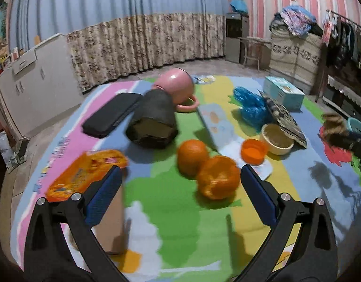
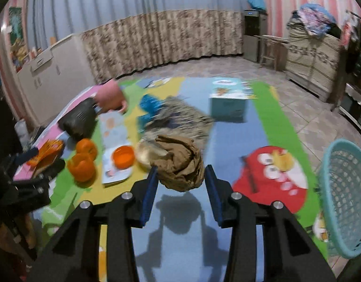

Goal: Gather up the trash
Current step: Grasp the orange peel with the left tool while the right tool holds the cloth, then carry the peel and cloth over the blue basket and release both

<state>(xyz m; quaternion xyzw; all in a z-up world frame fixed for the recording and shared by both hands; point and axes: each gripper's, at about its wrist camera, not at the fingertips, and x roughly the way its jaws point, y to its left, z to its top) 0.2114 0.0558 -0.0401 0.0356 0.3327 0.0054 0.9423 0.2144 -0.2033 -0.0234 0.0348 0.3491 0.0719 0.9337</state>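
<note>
Clamping a crumpled brown paper wad [image 2: 180, 166] at the frame's centre, the right gripper [image 2: 181, 172] holds it above the colourful play mat [image 2: 227, 145]; a teal mesh basket [image 2: 347, 195] stands at right. The left gripper [image 1: 181, 179] gapes wide, empty, before two oranges [image 1: 206, 168].

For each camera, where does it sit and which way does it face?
Left wrist: sits on the left tongs, open and empty, facing down over oranges on the mat.
Right wrist: sits on the right tongs, shut on a brown crumpled bag; basket at right.
Shared: oranges, pink pot, blue box.
</note>
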